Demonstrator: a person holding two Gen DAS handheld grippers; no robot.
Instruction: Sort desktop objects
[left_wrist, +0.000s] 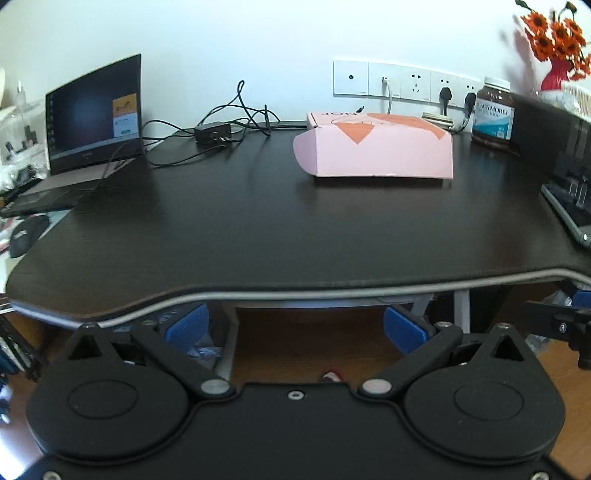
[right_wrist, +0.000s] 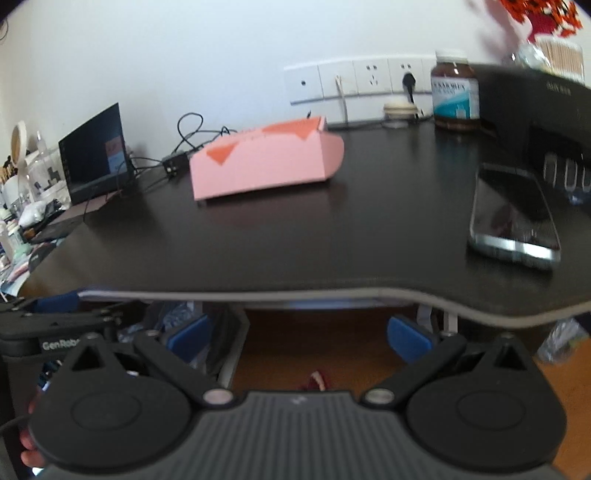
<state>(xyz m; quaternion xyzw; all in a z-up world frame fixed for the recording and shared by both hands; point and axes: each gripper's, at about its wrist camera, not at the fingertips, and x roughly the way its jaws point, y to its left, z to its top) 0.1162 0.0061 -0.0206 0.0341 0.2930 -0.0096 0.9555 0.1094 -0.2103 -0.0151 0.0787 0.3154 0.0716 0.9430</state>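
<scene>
Through the left wrist camera, your left claw (left_wrist: 295, 325) hung below and short of the table (left_wrist: 280, 229) edge, its blue pads spread wide and holding nothing, so I judge the sorting had not begun. Ahead of it and a little to the right, well apart, lay the pink box (left_wrist: 380, 151) near the far wall. Far ahead to the left stood the laptop (left_wrist: 94, 114), with the power adapter (left_wrist: 213, 132) and its cables between it and the box, probably because the wall sockets (left_wrist: 402, 79) sat just behind. The supplement jar (left_wrist: 493, 110) stood far right against the wall, out of the working area. Through the right wrist camera, your right claw (right_wrist: 299, 332) was likewise wide and empty, below the table's near edge. The phone (right_wrist: 513, 214) lay flat ahead to its right, the nearest thing to reach, just beside a black device (right_wrist: 543, 122). The box sat ahead to its left, and the jar far ahead to the right.
</scene>
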